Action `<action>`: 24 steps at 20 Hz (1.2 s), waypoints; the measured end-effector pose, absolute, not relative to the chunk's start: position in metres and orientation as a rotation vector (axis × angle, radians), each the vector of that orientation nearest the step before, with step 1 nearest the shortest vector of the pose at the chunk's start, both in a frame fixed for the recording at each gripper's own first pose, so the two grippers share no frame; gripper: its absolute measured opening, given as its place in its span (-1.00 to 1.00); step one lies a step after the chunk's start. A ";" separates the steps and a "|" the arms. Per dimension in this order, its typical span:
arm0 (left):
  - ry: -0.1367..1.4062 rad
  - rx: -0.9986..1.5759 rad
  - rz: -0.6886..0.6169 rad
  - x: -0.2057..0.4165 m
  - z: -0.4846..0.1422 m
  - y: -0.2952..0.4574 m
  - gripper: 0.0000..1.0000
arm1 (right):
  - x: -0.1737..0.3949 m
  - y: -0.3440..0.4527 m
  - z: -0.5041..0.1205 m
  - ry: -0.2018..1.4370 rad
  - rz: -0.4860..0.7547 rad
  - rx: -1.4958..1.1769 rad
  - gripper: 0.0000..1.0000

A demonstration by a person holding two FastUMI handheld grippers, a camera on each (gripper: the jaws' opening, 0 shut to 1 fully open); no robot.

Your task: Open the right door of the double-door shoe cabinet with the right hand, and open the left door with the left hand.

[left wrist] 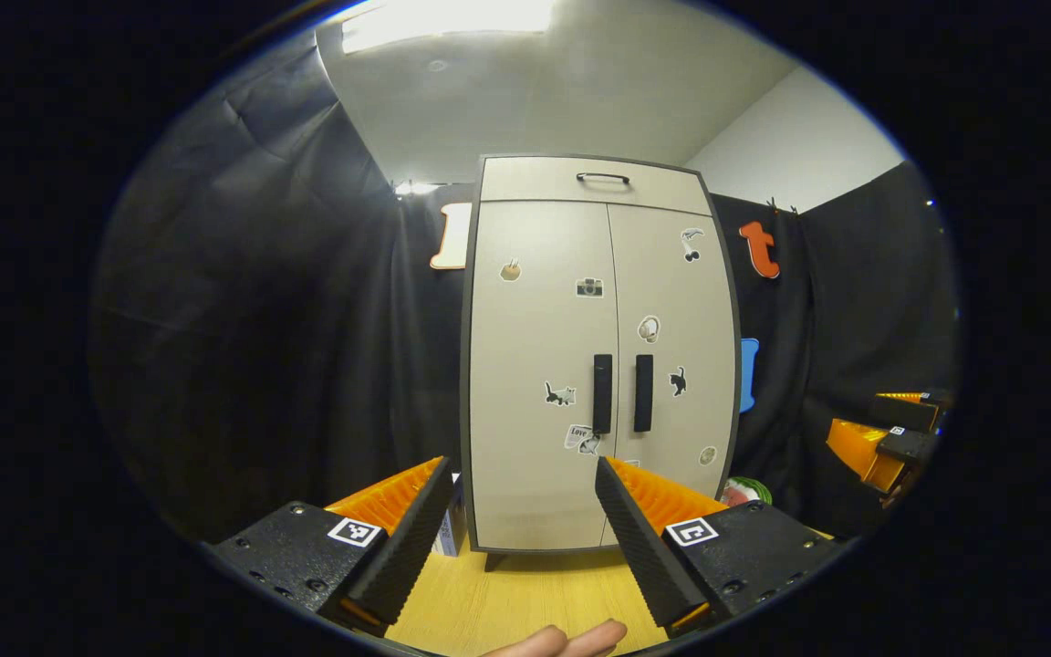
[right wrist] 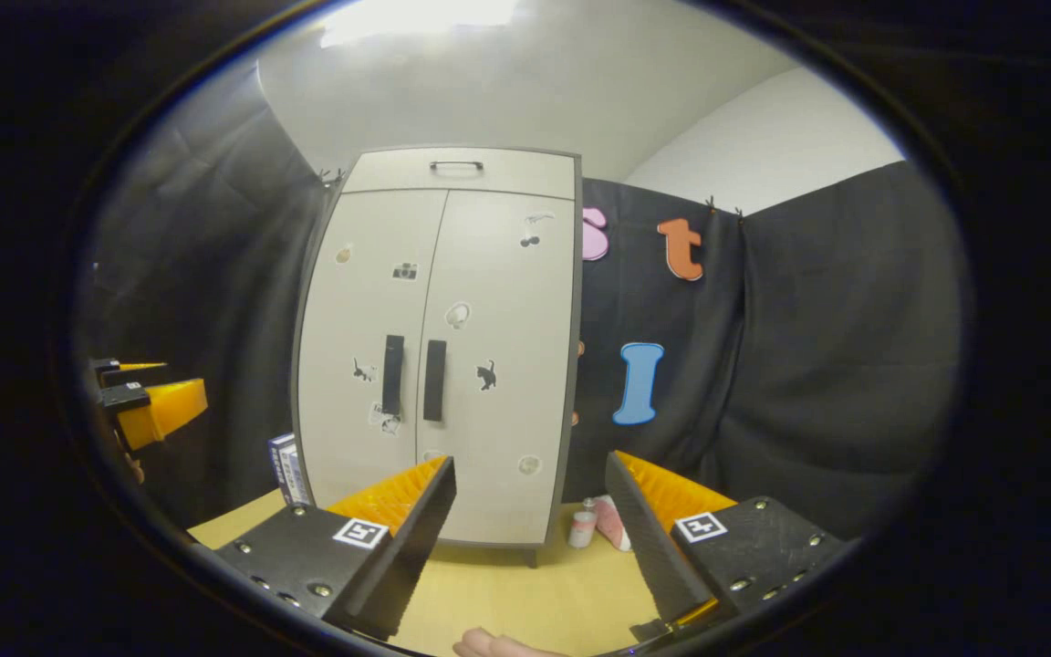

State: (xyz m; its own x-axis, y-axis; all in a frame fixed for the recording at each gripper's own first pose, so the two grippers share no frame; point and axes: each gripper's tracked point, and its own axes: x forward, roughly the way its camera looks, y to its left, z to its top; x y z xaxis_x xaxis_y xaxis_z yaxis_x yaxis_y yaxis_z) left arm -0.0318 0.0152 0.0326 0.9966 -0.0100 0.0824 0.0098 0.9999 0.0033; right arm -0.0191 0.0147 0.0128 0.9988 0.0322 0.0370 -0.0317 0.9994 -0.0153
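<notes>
A beige double-door shoe cabinet [left wrist: 598,356] stands upright on a wooden table, both doors shut. Its left door handle [left wrist: 602,393] and right door handle [left wrist: 642,392] are black vertical bars side by side at the centre seam. My left gripper [left wrist: 525,511] is open, some way in front of the cabinet's lower part, touching nothing. The right gripper view has the cabinet [right wrist: 439,347] to the left, with its right handle [right wrist: 434,380] and left handle [right wrist: 392,374]. My right gripper [right wrist: 530,511] is open and apart from the cabinet. The other gripper [left wrist: 886,438] appears at the right edge.
A drawer with a black handle [left wrist: 602,177] tops the cabinet. A small box [right wrist: 286,467] stands left of the cabinet; a little bottle [right wrist: 585,527] and a pink-white item [right wrist: 612,520] sit at its right foot. Bare wooden tabletop [left wrist: 525,602] lies in front. Fingertips [left wrist: 571,641] show at the bottom.
</notes>
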 end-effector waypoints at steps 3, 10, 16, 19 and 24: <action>-0.091 0.011 -0.016 -0.034 0.032 0.015 0.94 | -0.021 0.015 0.012 -0.042 0.032 -0.022 0.97; -0.088 -0.010 -0.012 -0.030 0.028 0.023 0.94 | -0.009 0.022 0.004 -0.025 0.035 -0.036 0.97; -0.050 -0.028 -0.028 -0.013 0.008 0.032 0.95 | 0.021 0.040 0.004 -0.006 0.067 -0.001 0.97; -0.026 -0.032 -0.035 -0.003 -0.003 0.035 0.96 | 0.051 0.051 0.007 0.007 0.062 -0.014 0.97; -0.013 -0.026 -0.046 0.004 -0.016 0.042 0.96 | 0.104 0.078 0.013 0.028 0.084 -0.007 0.89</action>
State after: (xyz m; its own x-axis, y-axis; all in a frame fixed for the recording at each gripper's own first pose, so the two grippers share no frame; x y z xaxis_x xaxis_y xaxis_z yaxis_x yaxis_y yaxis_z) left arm 0.0037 0.0423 -0.0155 0.9988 -0.0462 0.0135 0.0465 0.9986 -0.0252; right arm 0.1041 0.0779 0.0129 0.9961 0.0842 -0.0279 -0.0844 0.9964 -0.0056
